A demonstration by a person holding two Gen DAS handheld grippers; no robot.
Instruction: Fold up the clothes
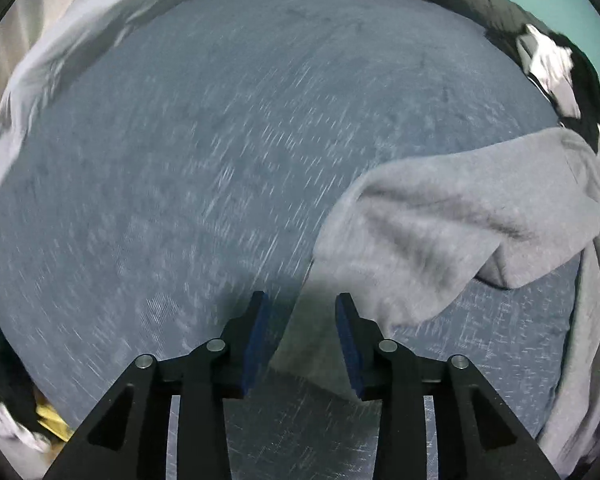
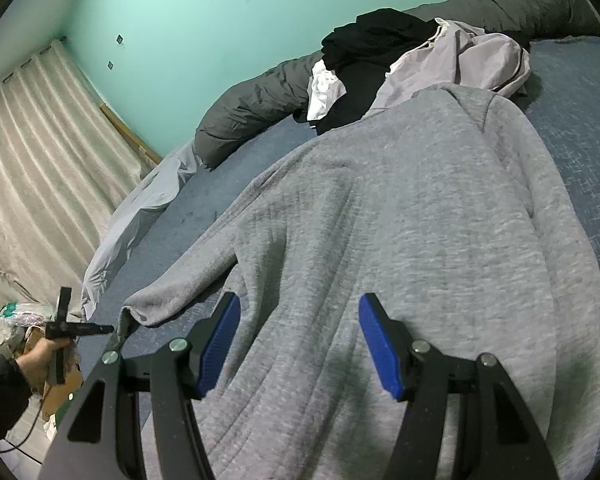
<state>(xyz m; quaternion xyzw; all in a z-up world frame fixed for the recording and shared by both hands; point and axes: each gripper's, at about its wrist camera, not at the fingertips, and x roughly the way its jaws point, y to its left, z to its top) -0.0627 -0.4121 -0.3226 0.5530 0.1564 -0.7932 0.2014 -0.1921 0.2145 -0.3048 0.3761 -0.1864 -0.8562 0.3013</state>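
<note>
A light grey sweatshirt (image 2: 400, 220) lies spread on the blue bed cover (image 2: 580, 120). My right gripper (image 2: 300, 340) is open and hovers just above the sweatshirt's near part, one finger on each side of a fold. One sleeve (image 2: 172, 292) stretches out to the left. In the left wrist view, my left gripper (image 1: 302, 332) is open at the sleeve's cuff end (image 1: 320, 320), with grey fabric between its fingers. The sleeve (image 1: 440, 232) runs off to the right. The left gripper also shows in the right wrist view (image 2: 100, 330), at the sleeve's tip.
A pile of black, white and lilac clothes (image 2: 400, 60) lies at the far side of the bed. A dark grey duvet (image 2: 252, 108) runs along the green wall. A pale sheet (image 2: 140, 208) hangs off the left edge. Curtains (image 2: 40, 160) and floor clutter (image 2: 16, 324) are at left.
</note>
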